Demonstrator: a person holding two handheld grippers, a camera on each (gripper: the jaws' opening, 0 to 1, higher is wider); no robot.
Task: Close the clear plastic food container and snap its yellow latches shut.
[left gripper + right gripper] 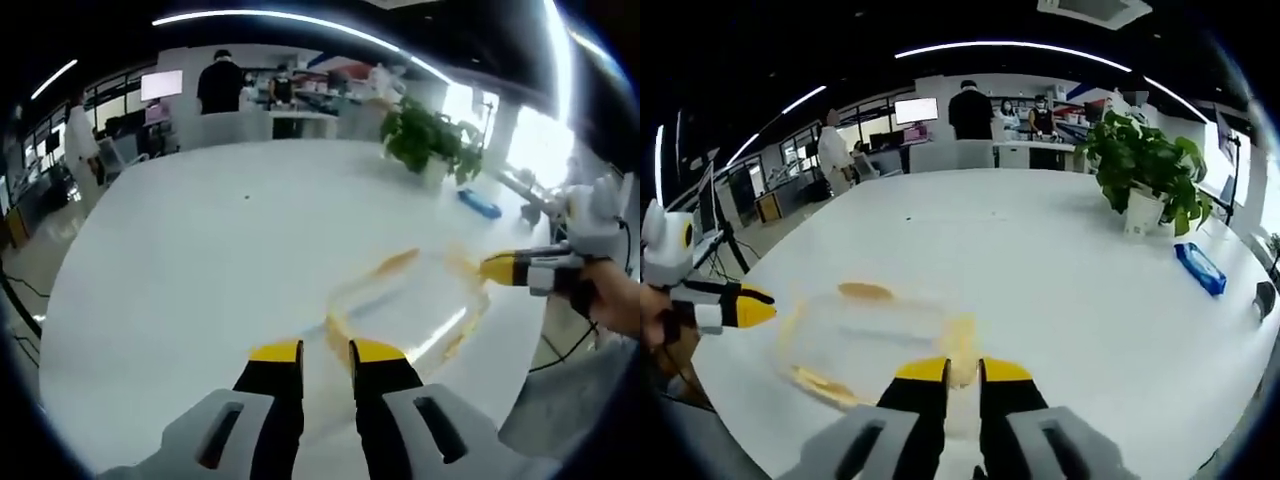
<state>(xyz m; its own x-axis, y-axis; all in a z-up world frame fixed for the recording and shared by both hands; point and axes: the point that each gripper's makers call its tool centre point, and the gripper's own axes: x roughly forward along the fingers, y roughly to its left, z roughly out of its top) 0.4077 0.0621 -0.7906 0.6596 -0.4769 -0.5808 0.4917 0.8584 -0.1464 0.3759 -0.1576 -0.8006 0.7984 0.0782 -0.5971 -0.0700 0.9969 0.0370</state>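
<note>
1. The clear plastic food container [405, 305] lies on the white worktop [220, 250], blurred in both views; its lid looks down on the box, though the blur leaves the fit unclear.
2. Yellow latches [392, 263] show along its edges; in the right gripper view one sits at the far side, one at the near left, and one [962, 350] at the end just ahead of that gripper's tips; whether any is snapped shut I cannot tell.
3. The left gripper [326, 352] is at the container's near corner, its yellow-tipped jaws parted by a narrow gap with nothing between them; a latch lies just beyond the tips.
4. The right gripper [952, 371] stands with jaws likewise a little apart; the yellow latch shows in the gap, but contact is too blurred to judge.
5. In the left gripper view the right gripper comes in from the right, its yellow tip at the container's far end, held by a hand [605, 295].
6. A potted plant [1145, 175] and a blue packet [1200, 268] sit on the worktop well beyond the container; people [970, 110] stand at desks in the background.
</note>
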